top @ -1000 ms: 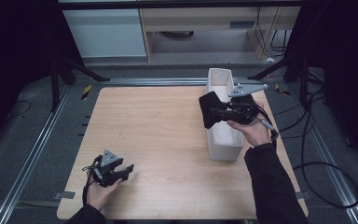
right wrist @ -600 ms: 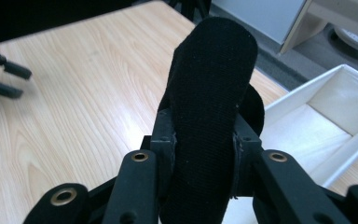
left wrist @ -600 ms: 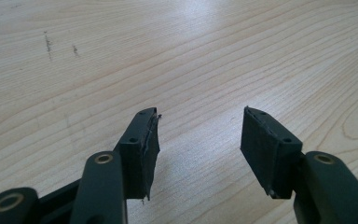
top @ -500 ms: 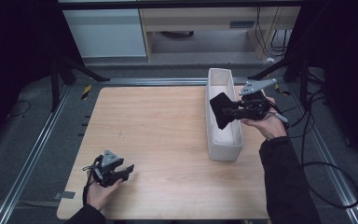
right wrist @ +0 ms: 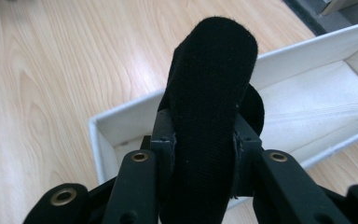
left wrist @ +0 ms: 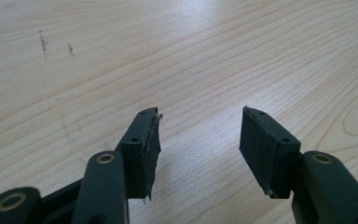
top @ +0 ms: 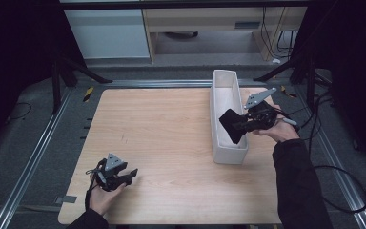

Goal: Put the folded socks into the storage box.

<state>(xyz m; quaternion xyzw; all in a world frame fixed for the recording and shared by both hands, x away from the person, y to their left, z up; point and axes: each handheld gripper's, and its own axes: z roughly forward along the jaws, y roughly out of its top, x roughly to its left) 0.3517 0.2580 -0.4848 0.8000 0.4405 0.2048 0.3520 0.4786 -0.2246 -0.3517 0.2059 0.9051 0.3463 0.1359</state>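
A black rolled piece of cloth (top: 230,126) hangs over the near half of a long white fabric bin (top: 215,109), its lower end inside the bin. My right gripper (top: 240,125) reaches in from the bin's right side and is shut on it. In the right gripper view the black cloth (right wrist: 212,70) stands up between the pads of the right gripper (right wrist: 204,140), with the bin's wall (right wrist: 307,51) behind. My left gripper (top: 130,174) rests low near the table's front left corner. In the left gripper view the left gripper (left wrist: 198,140) is open over bare wood.
The light wooden table (top: 162,129) lies between the two hands. Metal rails run along the table's left and right sides. Cables trail on the floor at the right, and white cabinets stand beyond the far edge.
My right gripper has carried the black cloth to the right and lower, from over the bin's left wall to inside it. The left gripper has stayed in place.
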